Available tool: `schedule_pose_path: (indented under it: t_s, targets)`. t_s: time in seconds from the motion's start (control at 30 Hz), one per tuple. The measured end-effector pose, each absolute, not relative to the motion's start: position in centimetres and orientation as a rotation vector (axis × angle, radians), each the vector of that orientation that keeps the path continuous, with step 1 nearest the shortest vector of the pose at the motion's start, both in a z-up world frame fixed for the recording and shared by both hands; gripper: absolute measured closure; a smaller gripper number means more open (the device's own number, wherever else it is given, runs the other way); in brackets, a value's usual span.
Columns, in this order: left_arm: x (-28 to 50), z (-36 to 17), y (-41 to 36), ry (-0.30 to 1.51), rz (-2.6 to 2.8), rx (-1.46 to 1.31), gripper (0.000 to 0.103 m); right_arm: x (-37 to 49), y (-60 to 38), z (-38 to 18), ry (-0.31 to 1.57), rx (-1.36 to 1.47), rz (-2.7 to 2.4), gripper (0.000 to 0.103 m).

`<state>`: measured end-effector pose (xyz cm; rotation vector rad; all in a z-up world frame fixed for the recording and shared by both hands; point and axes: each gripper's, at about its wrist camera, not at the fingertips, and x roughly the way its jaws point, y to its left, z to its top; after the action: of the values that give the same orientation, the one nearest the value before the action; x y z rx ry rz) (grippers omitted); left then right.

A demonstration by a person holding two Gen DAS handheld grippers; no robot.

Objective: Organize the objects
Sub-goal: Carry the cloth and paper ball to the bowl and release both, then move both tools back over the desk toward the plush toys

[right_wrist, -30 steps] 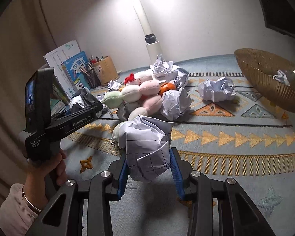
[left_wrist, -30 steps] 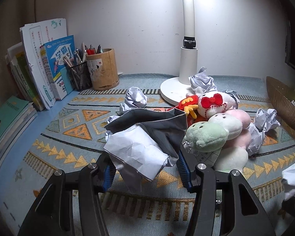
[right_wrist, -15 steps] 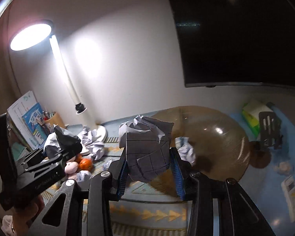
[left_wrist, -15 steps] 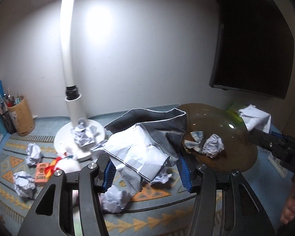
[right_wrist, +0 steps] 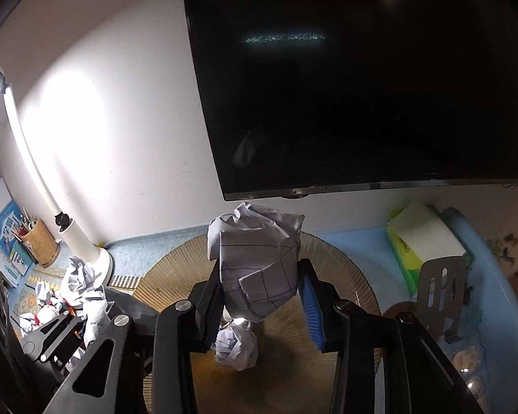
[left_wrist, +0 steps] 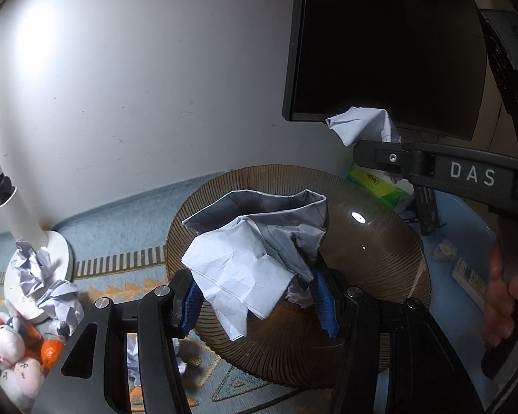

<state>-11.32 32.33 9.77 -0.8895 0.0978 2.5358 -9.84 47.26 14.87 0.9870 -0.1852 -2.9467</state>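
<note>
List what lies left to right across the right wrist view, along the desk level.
Pen holder → lamp base → crumpled paper held between the right gripper fingers → green tissue box → metal stand.

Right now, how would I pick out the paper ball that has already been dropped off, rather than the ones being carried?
Find the big black screen on the wall; below it sits a wide brown ribbed basket. The crumpled paper ball lies alone on the basket's floor. Unlike the lined paper wad above it, no gripper pinches it.
</note>
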Motion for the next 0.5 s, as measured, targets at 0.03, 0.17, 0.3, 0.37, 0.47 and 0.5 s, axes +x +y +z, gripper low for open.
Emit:
schedule_pose_path:
  t_s: [0.03, 0.17, 0.3, 0.37, 0.47, 0.5]
  targets:
    - [-11.5, 9.6, 32.6, 0.112, 2.535, -0.898, 0.044, -10.3, 47.5, 14.6, -0.194, 1.015, -2.951, 0.048]
    - [-12.4, 8.5, 32.3, 0.009, 2.389, -1.03, 0.0, -11.8, 48.7, 13.4, -0.331, 1.133, -2.846, 0.0]
    - [-10.9, 10.4, 31.0, -0.002, 2.443, -0.982, 0.0, -10.6, 48.5, 14.0, -0.305, 1.094, -2.894, 0.0]
    - [-9.9, 11.6, 30.5, 0.023, 2.479, -0.943, 0.0, -9.9, 48.0, 14.6, -0.282, 1.082, -2.906, 0.0]
    - [-8.4, 13.6, 29.3, 0.029, 2.505, -0.911, 0.0, -8.9, 47.0, 15.5, -0.263, 1.074, -2.899, 0.0]
    - [-7.8, 14.3, 28.8, 0.027, 2.513, -0.902, 0.0, -8.4, 46.5, 16.0, -0.25, 1.065, -2.902, 0.0]
